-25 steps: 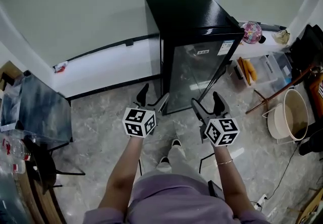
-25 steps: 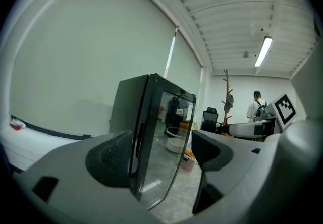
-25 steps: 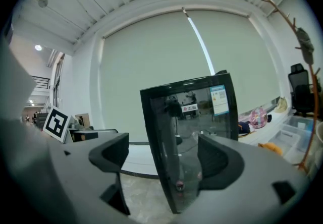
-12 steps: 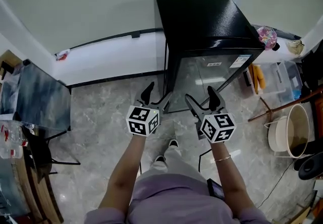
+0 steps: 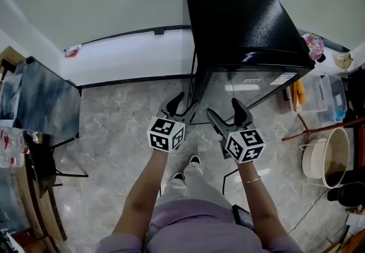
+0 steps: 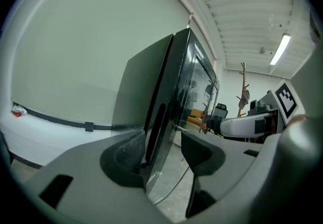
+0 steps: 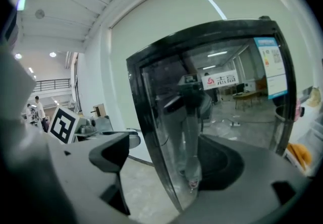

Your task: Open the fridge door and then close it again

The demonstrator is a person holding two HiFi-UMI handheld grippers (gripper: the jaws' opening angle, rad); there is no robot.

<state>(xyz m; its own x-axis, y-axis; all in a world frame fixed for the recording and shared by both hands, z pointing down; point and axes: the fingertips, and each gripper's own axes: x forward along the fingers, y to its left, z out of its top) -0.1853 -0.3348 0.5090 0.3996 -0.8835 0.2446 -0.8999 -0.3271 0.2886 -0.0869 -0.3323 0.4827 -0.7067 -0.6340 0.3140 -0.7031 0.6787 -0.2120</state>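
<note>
Now: black fridge (image 5: 245, 24) stands on the floor (image 5: 114, 132) at the wall, glass door (image 5: 239, 95) shut. Left gripper (image 5: 182, 105) jaws, just closing, straddle the door's left-edge recess (image 6: 157, 127), not pinching yet. Right gripper (image 5: 225, 112) spread, holding nothing. Door likely stiff, glass slick: hook the recess.

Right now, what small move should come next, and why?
Probably ease the left gripper forward to the handle groove of the fridge door: its jaws have just been closing yet stand apart, the door's edge lined up between them, ungripped.
</note>
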